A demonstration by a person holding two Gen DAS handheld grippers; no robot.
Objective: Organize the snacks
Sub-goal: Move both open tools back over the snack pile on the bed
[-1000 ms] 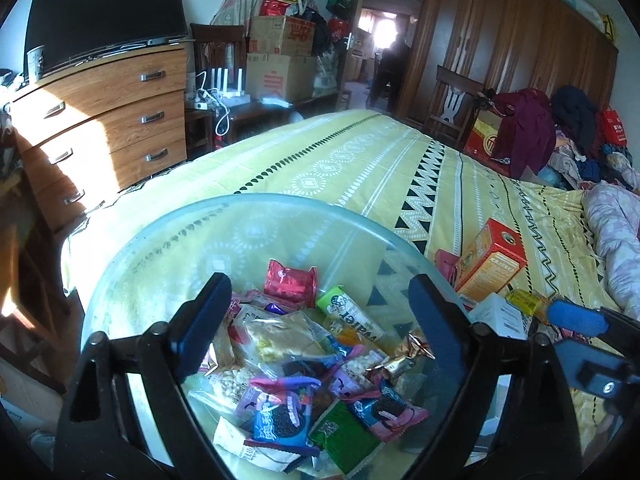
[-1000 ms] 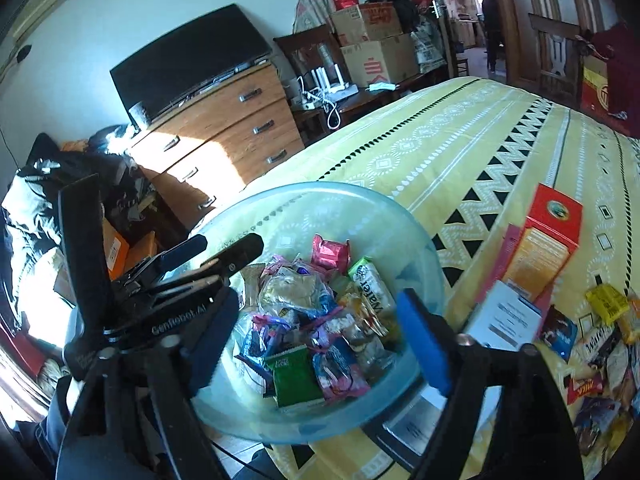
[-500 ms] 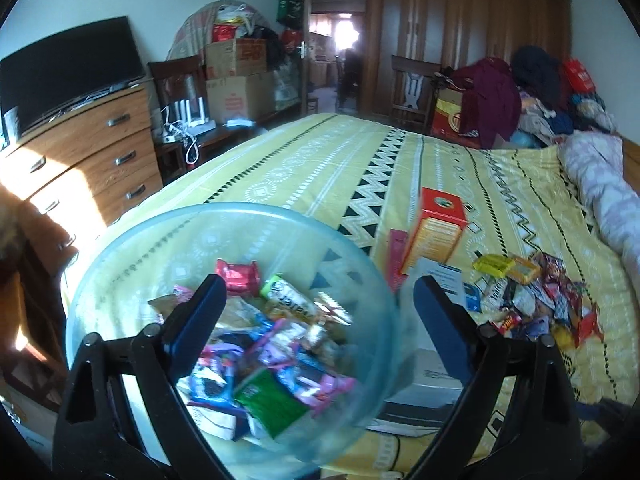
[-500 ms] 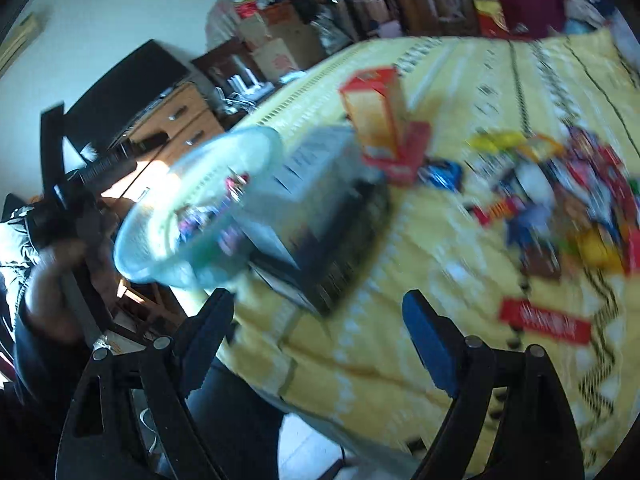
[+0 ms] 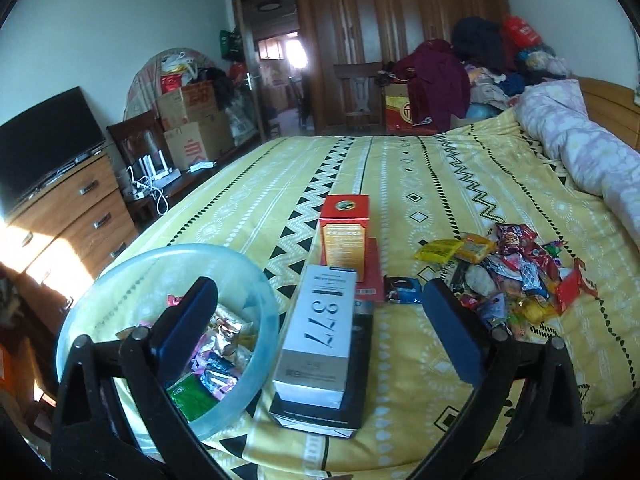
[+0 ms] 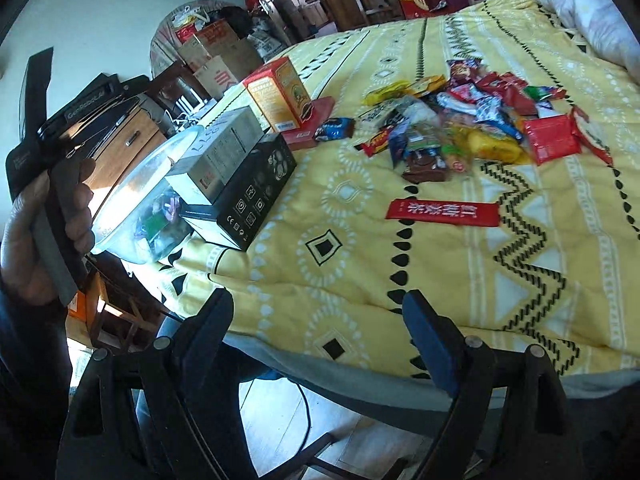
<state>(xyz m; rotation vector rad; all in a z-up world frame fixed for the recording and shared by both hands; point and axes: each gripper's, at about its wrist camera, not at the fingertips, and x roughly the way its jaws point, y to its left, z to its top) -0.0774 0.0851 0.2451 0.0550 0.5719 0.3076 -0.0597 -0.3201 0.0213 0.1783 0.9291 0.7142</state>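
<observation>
A clear blue-tinted bowl with several wrapped snacks sits at the bed's near left corner. My left gripper hovers over that corner, its jaws opening, nothing held between them. Beyond it lie a white box on a black box, and an orange carton. A loose snack pile lies to the right. My right gripper stands open and empty at the bed's front edge, short of a long red packet and the snack pile. The bowl is at its left.
A hand holds the left device's handle beside the bowl. A dresser with a TV, cardboard boxes and wardrobes stand beyond the bed. A pink quilt lies at the far right. Floor and a wooden frame show below the bed edge.
Both views have swung right, off the bowl toward the boxes and the snack pile. The right gripper has dropped to the bed's front edge. The left jaws stand a little wider.
</observation>
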